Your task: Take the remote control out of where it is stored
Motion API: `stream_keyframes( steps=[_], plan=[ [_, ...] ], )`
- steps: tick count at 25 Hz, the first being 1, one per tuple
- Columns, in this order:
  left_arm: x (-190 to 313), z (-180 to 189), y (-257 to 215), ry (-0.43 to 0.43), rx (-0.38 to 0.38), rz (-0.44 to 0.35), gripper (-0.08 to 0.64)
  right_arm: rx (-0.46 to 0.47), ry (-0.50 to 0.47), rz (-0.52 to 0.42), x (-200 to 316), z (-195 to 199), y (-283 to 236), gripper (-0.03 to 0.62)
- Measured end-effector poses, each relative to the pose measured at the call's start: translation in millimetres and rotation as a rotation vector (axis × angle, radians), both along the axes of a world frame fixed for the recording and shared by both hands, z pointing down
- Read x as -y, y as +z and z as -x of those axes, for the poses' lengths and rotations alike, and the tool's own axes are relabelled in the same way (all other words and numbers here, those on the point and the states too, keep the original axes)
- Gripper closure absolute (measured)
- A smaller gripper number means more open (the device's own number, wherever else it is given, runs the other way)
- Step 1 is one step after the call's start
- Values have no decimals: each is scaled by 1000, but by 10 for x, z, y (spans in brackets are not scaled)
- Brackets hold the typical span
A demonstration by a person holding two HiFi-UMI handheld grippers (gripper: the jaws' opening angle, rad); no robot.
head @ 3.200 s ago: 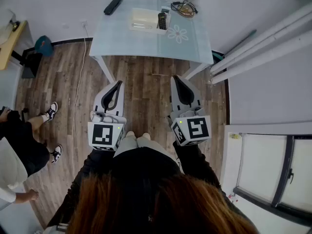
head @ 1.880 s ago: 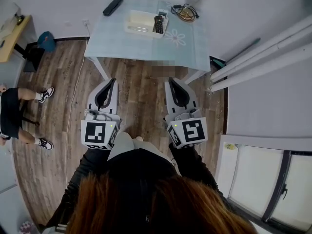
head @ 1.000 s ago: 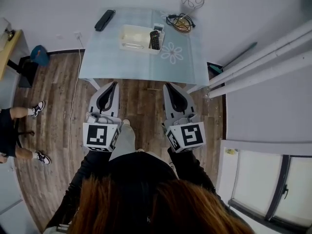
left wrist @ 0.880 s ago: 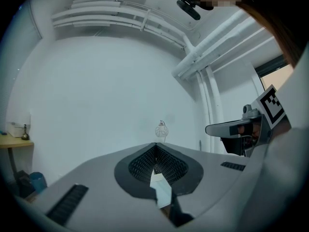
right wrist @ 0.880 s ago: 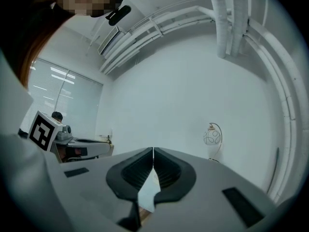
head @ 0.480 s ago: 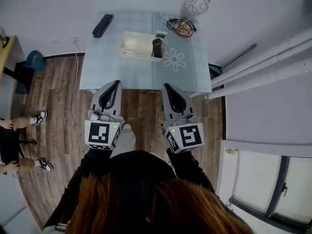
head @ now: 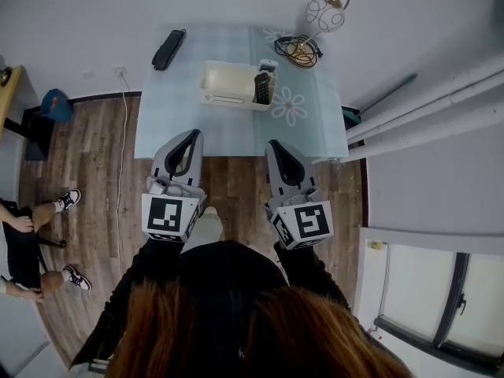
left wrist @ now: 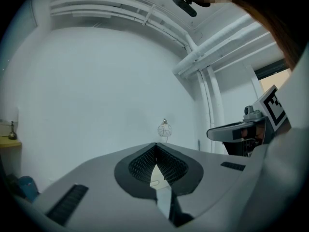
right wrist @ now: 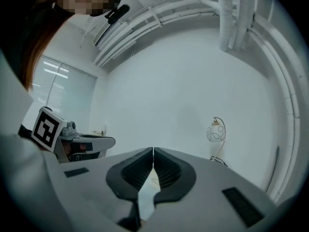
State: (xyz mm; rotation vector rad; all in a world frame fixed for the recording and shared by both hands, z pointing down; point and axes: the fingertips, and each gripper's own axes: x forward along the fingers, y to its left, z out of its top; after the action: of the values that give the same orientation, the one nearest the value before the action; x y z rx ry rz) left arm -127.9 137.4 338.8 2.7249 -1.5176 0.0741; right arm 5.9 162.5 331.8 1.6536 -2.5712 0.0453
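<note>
A black remote control (head: 262, 88) stands on end in the right part of a white storage tray (head: 223, 79) at the back of the pale blue table (head: 205, 124). Another black remote (head: 168, 49) lies flat at the table's far left. My left gripper (head: 194, 135) and right gripper (head: 272, 144) hover side by side over the table's near edge, both shut with nothing in them and well short of the tray. In the left gripper view the jaw tips (left wrist: 155, 144) meet; in the right gripper view the jaw tips (right wrist: 153, 149) meet too.
A white globe lamp (head: 324, 12) and a coiled black cable (head: 300, 50) sit at the table's back right. White pipes (head: 425, 109) run along the wall at right. A person's legs (head: 35, 235) show at the far left on the wooden floor.
Both grippers and the head have moved forward toward the table; the tips now reach over its near edge. The person at left has shifted. Both jaws stay shut.
</note>
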Motion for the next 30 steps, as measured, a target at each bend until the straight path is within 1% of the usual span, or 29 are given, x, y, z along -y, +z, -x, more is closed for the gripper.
stream_keyframes(
  steps=[7,12,21,26,30],
  plan=[
    [255,33,65,31,-2,14,555,-13,24,8,242,58,29,577],
    [417,53,126,52,-3,21,555,-20,20,7,403,147,48,577],
    [626,189,198,42,-4,39,555,-14,36,26,629,226,115,577],
    [711,246,214,34,-9,48,555,-17,23,26,707,315,83,577],
    [768,280,207,24,-15,51,555,-22,23,32,770,313,82,577]
  ],
)
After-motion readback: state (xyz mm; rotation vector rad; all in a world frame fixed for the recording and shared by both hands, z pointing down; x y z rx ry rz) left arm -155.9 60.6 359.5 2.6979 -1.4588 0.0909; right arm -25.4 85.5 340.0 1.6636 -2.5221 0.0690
